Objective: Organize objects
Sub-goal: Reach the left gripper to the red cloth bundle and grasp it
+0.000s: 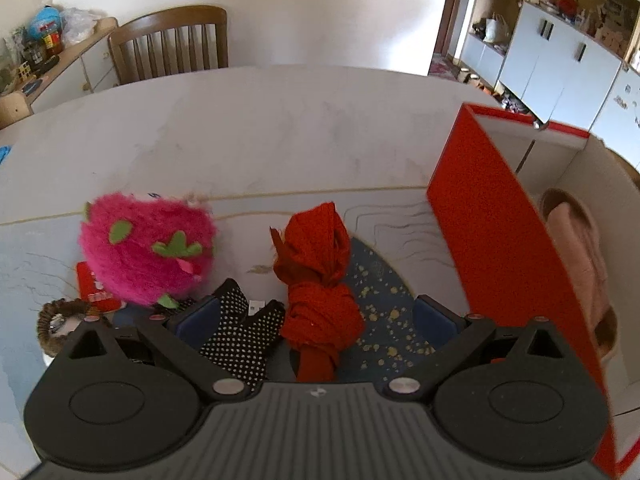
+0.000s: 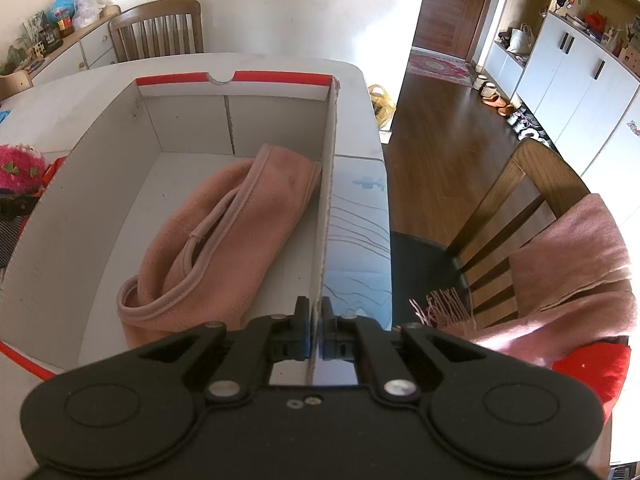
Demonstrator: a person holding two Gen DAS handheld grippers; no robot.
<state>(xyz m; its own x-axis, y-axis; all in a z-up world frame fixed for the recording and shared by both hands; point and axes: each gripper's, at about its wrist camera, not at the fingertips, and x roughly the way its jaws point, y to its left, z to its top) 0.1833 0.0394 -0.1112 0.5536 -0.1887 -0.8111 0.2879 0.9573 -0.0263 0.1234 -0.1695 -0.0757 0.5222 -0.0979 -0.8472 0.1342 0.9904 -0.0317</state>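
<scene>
My left gripper (image 1: 316,316) is open above the table, its jaws wide apart on either side of a knotted red cloth (image 1: 320,280) and a black polka-dot fabric (image 1: 244,340). A pink furry plush (image 1: 148,248) lies to the left. A red-and-white box (image 1: 492,216) stands to the right, with a pink fabric item (image 1: 576,248) inside. My right gripper (image 2: 316,324) is shut on the right wall of the box (image 2: 326,208). The pink fabric item (image 2: 228,240) lies on the box floor.
A brown hair tie (image 1: 56,320) and a red card (image 1: 90,284) lie at the left. A wooden chair (image 1: 172,44) stands behind the white table (image 1: 260,128). Another chair (image 2: 512,216) with a pink scarf (image 2: 576,272) stands at the right. The plush also shows in the right wrist view (image 2: 20,168).
</scene>
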